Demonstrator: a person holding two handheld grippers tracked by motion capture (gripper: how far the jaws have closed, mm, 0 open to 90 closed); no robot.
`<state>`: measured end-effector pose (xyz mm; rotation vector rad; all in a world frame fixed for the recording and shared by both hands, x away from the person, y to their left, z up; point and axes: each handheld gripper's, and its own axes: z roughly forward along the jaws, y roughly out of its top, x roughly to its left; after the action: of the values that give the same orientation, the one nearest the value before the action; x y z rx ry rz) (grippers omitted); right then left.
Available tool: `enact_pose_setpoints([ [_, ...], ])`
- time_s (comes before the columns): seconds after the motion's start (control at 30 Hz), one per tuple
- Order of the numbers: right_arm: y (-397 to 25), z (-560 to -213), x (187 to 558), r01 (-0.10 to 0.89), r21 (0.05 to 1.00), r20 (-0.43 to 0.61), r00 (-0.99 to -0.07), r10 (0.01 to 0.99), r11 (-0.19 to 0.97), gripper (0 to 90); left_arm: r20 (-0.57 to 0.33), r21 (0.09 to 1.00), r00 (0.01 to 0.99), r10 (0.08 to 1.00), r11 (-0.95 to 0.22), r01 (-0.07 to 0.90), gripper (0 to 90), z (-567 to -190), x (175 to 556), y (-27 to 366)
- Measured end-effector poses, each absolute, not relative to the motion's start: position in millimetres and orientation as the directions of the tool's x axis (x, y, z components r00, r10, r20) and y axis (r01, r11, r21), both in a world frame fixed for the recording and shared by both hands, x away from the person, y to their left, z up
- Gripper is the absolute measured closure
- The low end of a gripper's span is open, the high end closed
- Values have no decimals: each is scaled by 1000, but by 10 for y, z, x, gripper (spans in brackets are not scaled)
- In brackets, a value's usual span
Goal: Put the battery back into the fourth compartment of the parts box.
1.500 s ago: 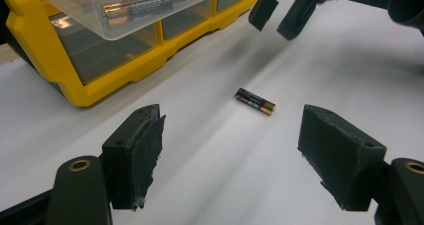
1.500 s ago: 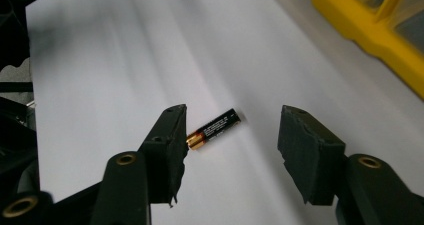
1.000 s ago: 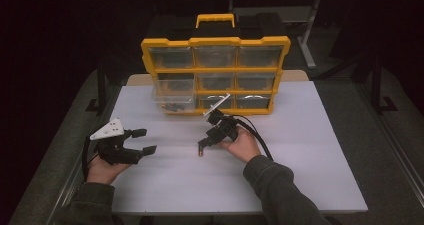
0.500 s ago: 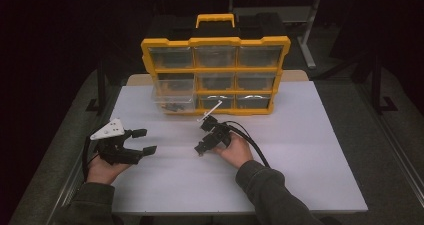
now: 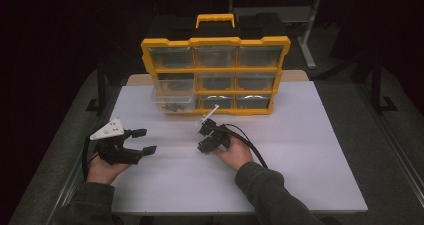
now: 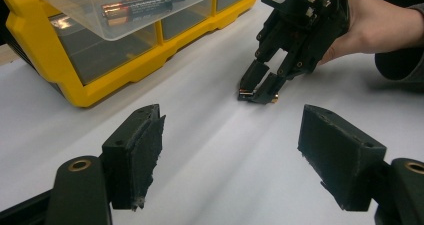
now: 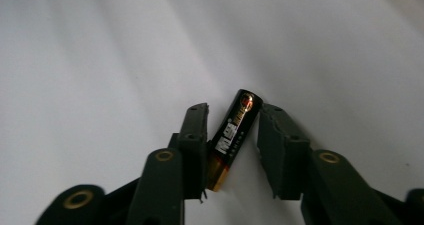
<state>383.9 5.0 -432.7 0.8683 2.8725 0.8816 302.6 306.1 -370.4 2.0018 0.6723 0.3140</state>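
Looking along my right gripper [image 7: 232, 130], I see a battery [image 7: 234, 137] standing slanted between the jaws, its gold end low against the left jaw and its black top leaning toward the right one. The jaws are only part open; the left pad touches the battery's lower side, while a thin gap shows between the right pad and the battery, so I can't tell whether I have a firm grip on it. Under it lies the white table [image 7: 100, 60]. From the left gripper view, the right gripper [image 6: 260, 92] points down with its tips at the table, and a bit of the battery [image 6: 245, 92] shows between them. My left gripper [image 6: 230, 150] is spread wide and holds nothing, hovering low over the table, well apart from the right one. From above, the left gripper [image 5: 142, 141] sits at the near left, the right gripper [image 5: 202, 141] near the middle. Farther back stands the yellow organizer [image 5: 215, 41], with a clear drawer [image 5: 172, 97] pulled out at its lower left; that drawer holds more batteries [image 6: 145, 0].
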Motion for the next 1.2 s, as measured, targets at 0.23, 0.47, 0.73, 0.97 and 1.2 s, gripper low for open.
enact_pose_setpoints([
  [0.23, 0, -4343, 3876, 509, 533, 158, -845, 512, 676, 752, -51, 864, 816, 576, -384, 325, 254, -3702, 3026, 3066],
  [0.47, -91, -4374, 3987, 555, 533, 257, -825, 503, 638, 759, -56, 862, 815, 577, -384, 331, 254, -3707, 3025, 3065],
  [0.73, -149, -4370, 4043, 526, 544, 260, -846, 465, 654, 760, -56, 862, 815, 577, -385, 331, 252, -3715, 3031, 3071],
  [0.97, -220, -4273, 4054, 515, 540, 277, -856, 437, 666, 760, -55, 862, 815, 577, -385, 331, 252, -3716, 3031, 3069],
  [1.2, -326, -4148, 4085, 510, 566, 298, -859, 416, 648, 760, -61, 862, 811, 582, -379, 337, 252, -3713, 3025, 3061],
])
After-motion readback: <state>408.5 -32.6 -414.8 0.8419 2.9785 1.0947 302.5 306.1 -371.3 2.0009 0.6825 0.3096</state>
